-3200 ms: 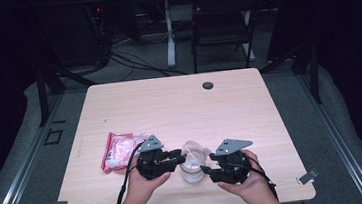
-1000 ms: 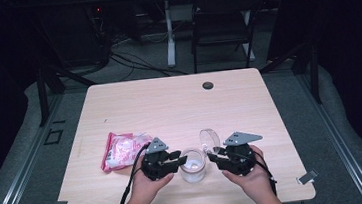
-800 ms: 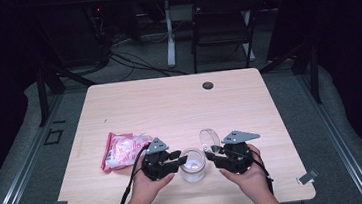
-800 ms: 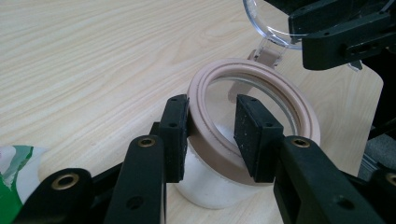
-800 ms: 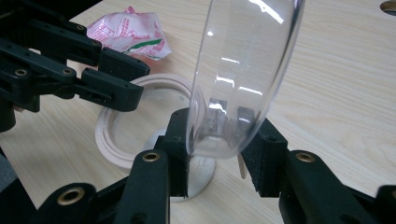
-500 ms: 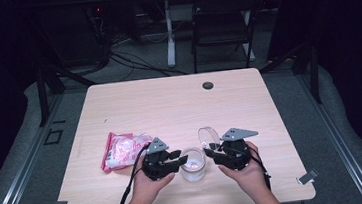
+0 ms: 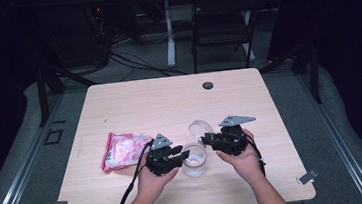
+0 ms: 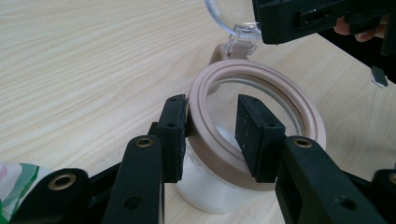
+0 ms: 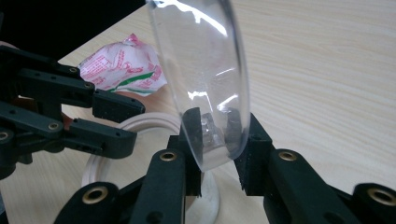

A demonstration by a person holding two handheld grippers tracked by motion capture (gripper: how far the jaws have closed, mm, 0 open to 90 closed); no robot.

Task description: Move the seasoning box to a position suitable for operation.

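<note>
Shifted inward since earlier: right gripper [image 7: 208, 140], fingers just closing around clear lid [image 9: 201, 88]. Left gripper [image 7: 184, 155] clamping jar [image 8: 252, 135] rim on tabletop [image 7: 168, 98].

Lying on the left part of the light wooden table [image 7: 119, 108], a crumpled pink-and-white plastic packet [image 7: 123, 150] with a touch of green print, also showing in the right gripper view [image 9: 123, 65]. Sitting near the far edge of the tabletop, well apart from the packet, a small dark round disc [image 7: 208, 85]. Standing on the grey floor beyond the table, a dark folding chair [image 7: 224, 25] and a white post [image 7: 169, 38], with black cables [image 7: 130, 61] trailing beside them.
</note>
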